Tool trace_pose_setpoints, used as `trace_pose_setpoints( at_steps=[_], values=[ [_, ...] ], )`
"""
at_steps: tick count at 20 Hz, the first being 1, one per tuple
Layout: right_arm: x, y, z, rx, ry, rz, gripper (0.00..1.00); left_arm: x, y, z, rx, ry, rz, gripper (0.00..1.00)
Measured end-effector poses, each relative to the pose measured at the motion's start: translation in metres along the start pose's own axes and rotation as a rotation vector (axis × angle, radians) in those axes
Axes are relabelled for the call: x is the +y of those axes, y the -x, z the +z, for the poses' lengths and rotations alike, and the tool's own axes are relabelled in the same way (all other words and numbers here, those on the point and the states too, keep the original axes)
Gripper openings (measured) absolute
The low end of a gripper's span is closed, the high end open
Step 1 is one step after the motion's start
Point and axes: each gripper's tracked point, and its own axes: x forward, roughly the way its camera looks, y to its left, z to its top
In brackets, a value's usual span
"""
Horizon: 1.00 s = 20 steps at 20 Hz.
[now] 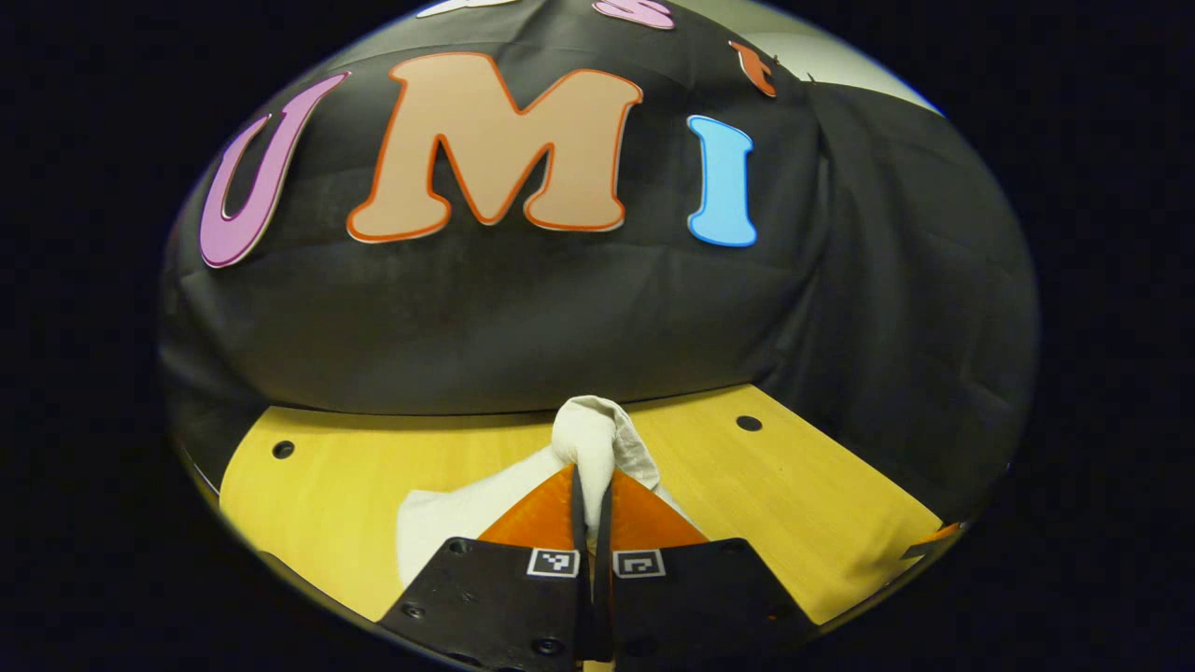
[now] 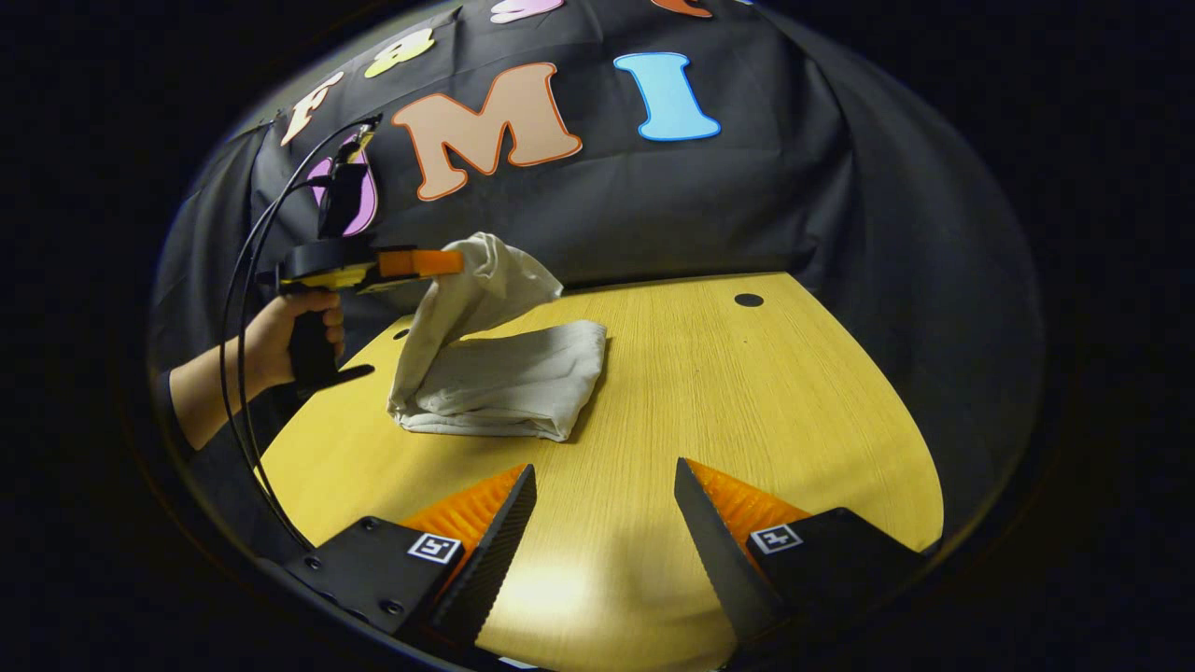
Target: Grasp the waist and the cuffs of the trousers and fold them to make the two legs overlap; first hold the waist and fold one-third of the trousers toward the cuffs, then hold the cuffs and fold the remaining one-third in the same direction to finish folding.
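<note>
The cream trousers (image 2: pixel 509 373) lie folded on the yellow wooden table (image 2: pixel 747 392), with one end lifted up above the rest. My left gripper (image 1: pixel 591 476) is shut on that raised end, and the bunched cloth of the trousers (image 1: pixel 593 439) pokes out past its fingertips. In the right gripper view, the left gripper (image 2: pixel 453 263) is held by a hand (image 2: pixel 280 336) at the left and pinches the cloth up in the air. My right gripper (image 2: pixel 605 471) hovers over bare table in front of the trousers, open, with nothing between its fingers.
The black cloth wall (image 1: pixel 560 317) closes the table's far side and right side. Small dark holes (image 2: pixel 748 300) mark the tabletop. Black cables (image 2: pixel 245 280) hang from the left gripper near the table's left edge.
</note>
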Motion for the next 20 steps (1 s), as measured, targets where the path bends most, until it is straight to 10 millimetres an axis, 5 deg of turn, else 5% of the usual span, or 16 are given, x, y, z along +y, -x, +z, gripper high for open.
trace_pose_setpoints(
  at_steps=[4,11,13,14,15,20],
  values=[
    [-0.009,0.001,0.000,0.003,0.001,0.017,0.97,-0.033,-0.005,-0.041,0.042,-0.037,-0.023,0.00],
    [-0.011,0.003,0.014,-0.030,0.012,0.045,0.96,-0.053,-0.003,-0.089,0.090,-0.010,-0.026,0.07],
    [-0.007,0.004,0.028,-0.069,0.030,0.044,0.97,-0.053,0.008,-0.087,0.075,0.000,-0.008,0.52],
    [-0.005,0.005,0.037,-0.094,0.037,0.040,0.96,-0.047,0.029,-0.079,0.065,-0.003,0.008,0.75],
    [-0.001,0.008,0.046,-0.121,0.044,0.037,0.96,-0.046,0.024,-0.073,0.045,-0.011,0.030,0.98],
    [0.021,0.016,0.084,-0.246,0.079,0.014,0.96,-0.019,0.086,-0.025,-0.080,-0.071,0.107,0.95]
  ],
)
